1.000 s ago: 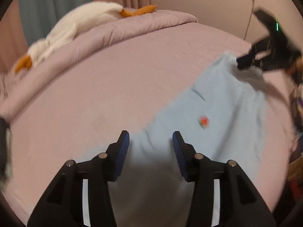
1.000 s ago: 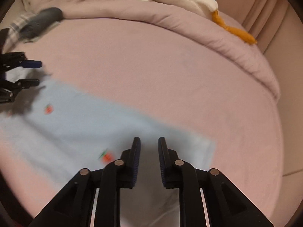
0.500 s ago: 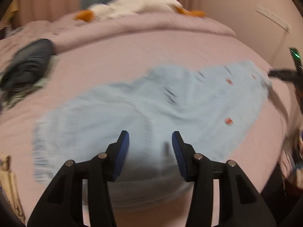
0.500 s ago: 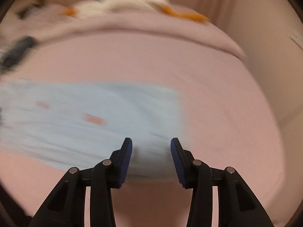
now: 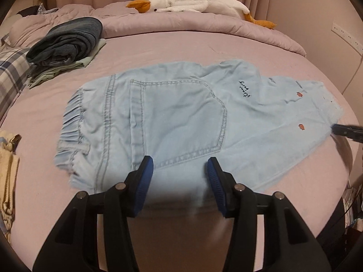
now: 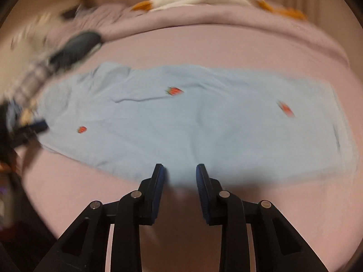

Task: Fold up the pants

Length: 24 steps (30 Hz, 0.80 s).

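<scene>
Light blue pants [image 5: 181,113] lie flat across the pink bed [image 5: 181,45], elastic waistband to the left and leg hems to the right, back pocket up. My left gripper [image 5: 179,165] hovers open over their near edge below the pocket, gripping nothing. In the blurred right wrist view the legs [image 6: 204,117] show small red marks. My right gripper [image 6: 179,170] hangs over the legs' near edge with its jaws closing. That edge shows in the gap, and the pads do not press on it. Each gripper also shows in the other's view, the right gripper [image 5: 347,131] by the hems and the left gripper [image 6: 29,131] at the left.
A folded pile of dark jeans [image 5: 65,43] on green cloth sits at the back left beside plaid fabric [image 5: 11,72]. A white goose plush [image 5: 192,2] lies on the rolled quilt [image 5: 204,25] at the back. Beige cloth [image 5: 8,172] lies at the left edge.
Both grippers have swung sideways along the bed, and the pants now lie spread flat. The left gripper has moved toward the waistband end. The right gripper's jaws widened, then narrowed again.
</scene>
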Tool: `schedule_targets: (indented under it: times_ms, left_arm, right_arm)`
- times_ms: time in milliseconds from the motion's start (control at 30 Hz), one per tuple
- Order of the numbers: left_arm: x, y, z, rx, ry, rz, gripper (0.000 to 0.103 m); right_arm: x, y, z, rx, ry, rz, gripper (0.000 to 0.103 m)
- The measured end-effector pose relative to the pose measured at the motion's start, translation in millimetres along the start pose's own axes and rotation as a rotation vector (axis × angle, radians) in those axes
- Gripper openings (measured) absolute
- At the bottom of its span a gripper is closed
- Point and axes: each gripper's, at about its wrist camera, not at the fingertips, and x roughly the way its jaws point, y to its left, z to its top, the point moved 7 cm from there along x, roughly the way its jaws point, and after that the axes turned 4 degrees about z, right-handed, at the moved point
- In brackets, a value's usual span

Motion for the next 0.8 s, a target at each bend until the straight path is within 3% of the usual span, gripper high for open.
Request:
schedule_targets:
  times_ms: [133,167,200,300,400,467,633,667,767,800]
  left_arm:
    - [-18,-14,14,-0.031,-0.04,-0.052,0.051]
    - [-22,-21,20,-0.044,-0.056,-0.087,0.053]
    - [-26,-30,27,-0.059,-0.068,-0.133,0.054]
    - [-26,-65,44,-0.114,-0.065,-0.289,0.063]
    - [-10,-106,58,-0.152,-0.011,-0.422,0.064]
    - [0,-133,66,-0.156,0.016,-0.477,0.064]
    - [33,-193,80,-0.206,0.116,-0.612,0.064]
    - [41,-203,80,-0.216,0.14,-0.623,0.064]
    - [62,-217,74,-0.219,0.204,-0.594,0.064]
    - [66,-217,72,-0.22,0.216,-0.583,0.063]
  right_arm:
    - [-50,-67,-19,0.314,-0.129,0.043,0.035]
    - [-60,-78,-31,0.398,-0.163,0.058,0.042]
    - [-70,-103,-38,0.521,-0.214,0.065,0.044]
    - [-76,-138,-57,0.695,-0.289,0.009,0.045]
    - [-70,-163,-61,0.796,-0.317,-0.033,0.052]
    - [-59,-168,-57,0.826,-0.343,-0.006,0.052]
    - [-57,-187,-47,0.857,-0.421,-0.036,0.052]
    - [-62,-193,-45,0.858,-0.433,-0.036,0.05]
    - [-60,-200,-40,0.89,-0.448,0.008,0.008]
    - [-68,-212,-40,0.903,-0.452,0.021,0.008]
